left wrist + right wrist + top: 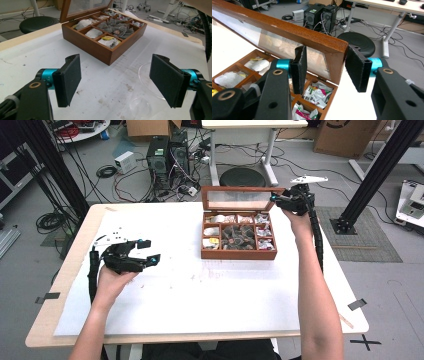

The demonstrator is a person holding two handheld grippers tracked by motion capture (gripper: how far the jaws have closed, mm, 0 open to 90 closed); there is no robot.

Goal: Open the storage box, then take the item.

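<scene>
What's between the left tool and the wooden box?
Mostly bare table between the open left tool and the wooden box. One faint clear round item lies just ahead, toward the jaw at the view's right; I can't tell what it is.

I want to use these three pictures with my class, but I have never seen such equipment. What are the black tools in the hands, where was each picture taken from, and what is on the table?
A person at a white table holds a hand-operated two-jaw gripper in each hand. The high view looks down from above. The other two pictures come from cameras riding on each gripper, looking along its black jaws. On the table stands a wooden box with compartments of tea bags and a glass-paned lid raised. The right gripper has its jaws on either side of the lid's corner. Whether the pads press on it I cannot tell. The left gripper is open, holds nothing and is well short of the box.
</scene>
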